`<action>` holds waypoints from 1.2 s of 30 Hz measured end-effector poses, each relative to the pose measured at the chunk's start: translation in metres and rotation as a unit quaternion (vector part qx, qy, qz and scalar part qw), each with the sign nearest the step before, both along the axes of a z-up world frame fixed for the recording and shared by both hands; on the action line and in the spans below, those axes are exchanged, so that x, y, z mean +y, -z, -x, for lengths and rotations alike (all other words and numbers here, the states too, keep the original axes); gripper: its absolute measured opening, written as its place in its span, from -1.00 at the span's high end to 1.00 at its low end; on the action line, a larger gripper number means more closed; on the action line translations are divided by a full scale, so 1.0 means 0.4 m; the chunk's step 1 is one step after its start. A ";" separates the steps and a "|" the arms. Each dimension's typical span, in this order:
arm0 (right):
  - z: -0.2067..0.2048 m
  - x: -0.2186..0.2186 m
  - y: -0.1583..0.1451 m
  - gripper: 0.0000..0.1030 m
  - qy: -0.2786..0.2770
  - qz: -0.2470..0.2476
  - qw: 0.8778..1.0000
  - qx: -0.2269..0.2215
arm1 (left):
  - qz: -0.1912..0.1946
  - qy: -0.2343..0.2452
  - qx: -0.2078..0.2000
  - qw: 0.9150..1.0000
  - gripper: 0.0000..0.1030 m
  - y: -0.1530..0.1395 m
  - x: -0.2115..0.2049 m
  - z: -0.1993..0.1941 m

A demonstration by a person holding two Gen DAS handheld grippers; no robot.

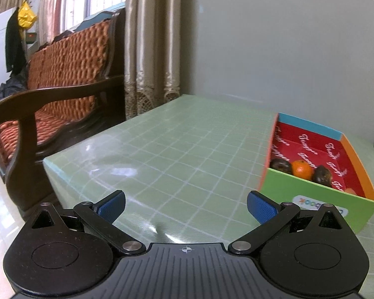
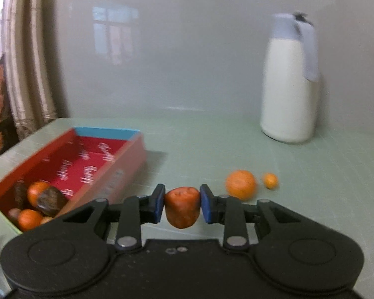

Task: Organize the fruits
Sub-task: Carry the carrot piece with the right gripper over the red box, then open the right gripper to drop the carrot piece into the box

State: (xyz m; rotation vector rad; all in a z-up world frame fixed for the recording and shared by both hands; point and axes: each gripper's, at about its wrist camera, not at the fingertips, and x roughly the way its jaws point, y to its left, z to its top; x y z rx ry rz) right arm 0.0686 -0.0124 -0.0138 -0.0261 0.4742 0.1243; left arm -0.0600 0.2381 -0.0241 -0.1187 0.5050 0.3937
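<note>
Orange-red and blunt-ended, the fruit (image 2: 182, 206) sits pinched between the blue pads of my right gripper (image 2: 182, 205), clear of the green table (image 2: 212, 149). I judge this the carry step: one piece picked, not yet delivered. The box (image 2: 107, 172) with the red lining lies to my left in the right wrist view, already holding several oranges and dark fruits at its near end. Two more wait on the table just beyond the claw, an orange (image 2: 241, 184) and a small orange fruit (image 2: 270, 180) beside it. My left gripper (image 1: 185, 208) hangs with jaws wide apart and nothing between them, next to the box. Next I need to swing left over the box wall, then release.
</note>
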 end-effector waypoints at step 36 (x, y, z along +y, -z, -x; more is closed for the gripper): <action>-0.049 0.260 0.018 0.30 -0.122 0.015 0.991 0.046 | 0.001 -0.028 -0.006 1.000 -0.99 0.005 0.054 0.020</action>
